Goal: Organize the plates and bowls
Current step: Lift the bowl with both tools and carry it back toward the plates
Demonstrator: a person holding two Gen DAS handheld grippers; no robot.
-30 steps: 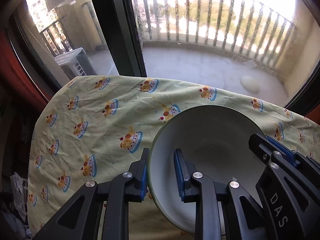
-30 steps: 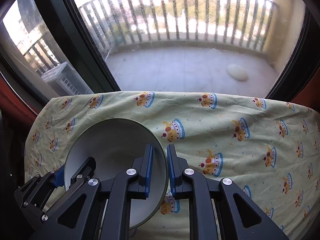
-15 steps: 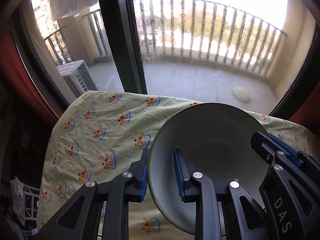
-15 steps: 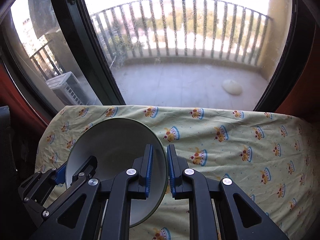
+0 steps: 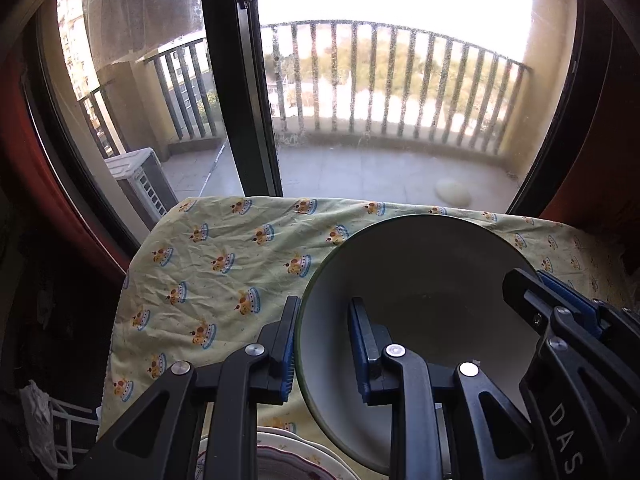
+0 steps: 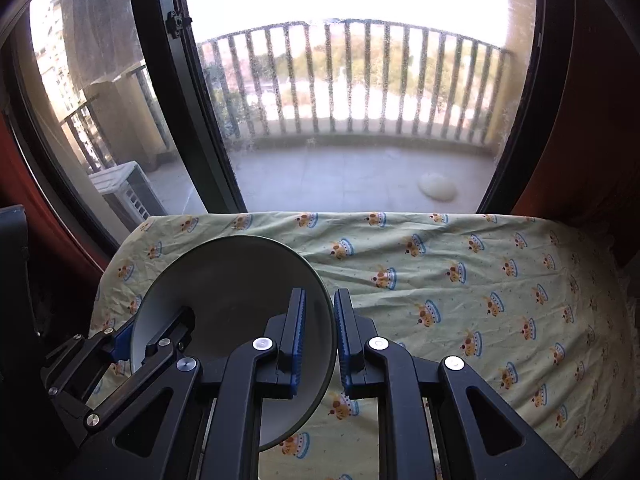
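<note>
At the lower centre of both wrist views, a grey bowl (image 5: 416,320) with a green rim hangs tilted above the yellow patterned cloth (image 5: 224,264), pinched at opposite sides of its rim. The left gripper (image 5: 322,344) is clenched on the rim nearest it, one blue pad inside the bowl and one outside. The right gripper (image 6: 320,336) grasps the opposite rim the same way. At the bottom edge of the left view, stacked plates (image 5: 288,460) lie on the cloth below the bowl. Behind, a window shows a balcony railing (image 6: 360,80).
</note>
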